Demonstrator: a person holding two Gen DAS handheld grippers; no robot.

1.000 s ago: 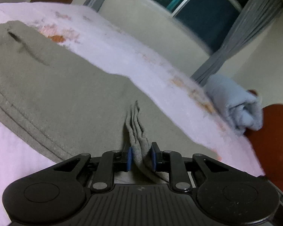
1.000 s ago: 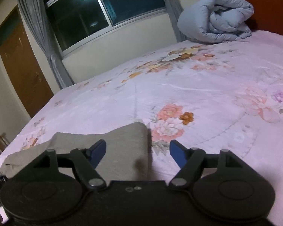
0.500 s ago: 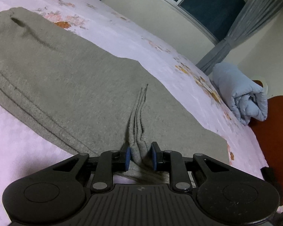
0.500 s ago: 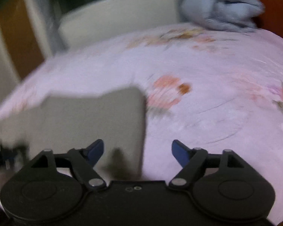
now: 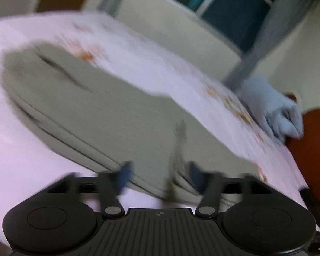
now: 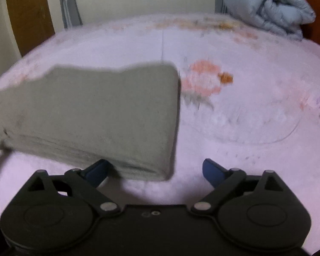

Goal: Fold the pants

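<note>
1. The left gripper [image 5: 159,176], clamped on a pinched ridge of the pants [image 5: 100,106] half a second before, had sprung apart, with the ridge standing loose between its fingers.
2. The right gripper [image 6: 154,169] remained spread wide, holding nothing, at the near corner of the folded grey pants [image 6: 100,111].
3. The pants lay flat on the pink floral bed [image 6: 245,128].
4. A rolled blue quilt [image 6: 271,6] sat at the far end.

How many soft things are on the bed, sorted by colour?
Grey: 1, the pants
Blue: 1, the rolled blanket
Pink: 1, the flowery bedsheet underneath
Total: 3
</note>
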